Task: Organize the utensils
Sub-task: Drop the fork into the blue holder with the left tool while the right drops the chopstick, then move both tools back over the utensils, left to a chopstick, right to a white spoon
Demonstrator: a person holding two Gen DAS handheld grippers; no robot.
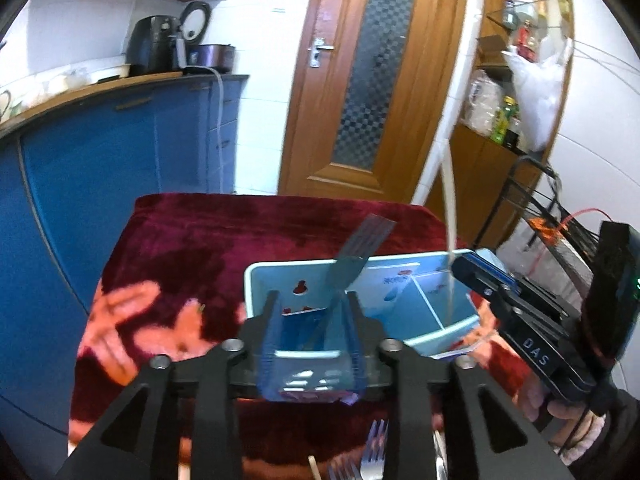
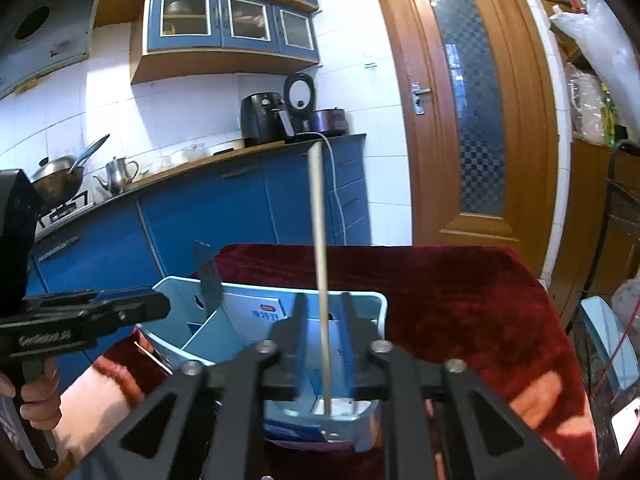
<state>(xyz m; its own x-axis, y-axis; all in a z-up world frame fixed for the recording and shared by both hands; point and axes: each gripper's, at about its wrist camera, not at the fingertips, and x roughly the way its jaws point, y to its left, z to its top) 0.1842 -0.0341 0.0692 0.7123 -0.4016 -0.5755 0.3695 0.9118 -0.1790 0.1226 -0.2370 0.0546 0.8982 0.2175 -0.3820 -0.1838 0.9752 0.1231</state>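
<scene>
A light-blue divided utensil holder (image 1: 256, 280) stands on a table under a dark red blanket (image 1: 180, 240). My left gripper (image 1: 312, 296) is open over the holder's left compartment. A metal fork (image 1: 360, 240) leans tines-up between its fingers, with neither pad pressing on it. My right gripper (image 2: 323, 300) is open over the right compartment of the holder (image 2: 380, 308). A pale chopstick (image 2: 318, 220) stands upright between its fingers, clear of both pads, with its foot inside the holder. The right wrist view also shows the fork (image 2: 208, 276) and the left gripper (image 2: 160, 306).
More forks (image 1: 374, 452) and a wooden stick end (image 1: 314, 468) lie on the blanket near the front edge. Blue kitchen cabinets (image 1: 100, 160) run along the left, a wooden door (image 1: 360, 80) is behind, and a black wire rack (image 1: 532, 200) stands at the right. A hand (image 2: 36, 396) holds the left gripper.
</scene>
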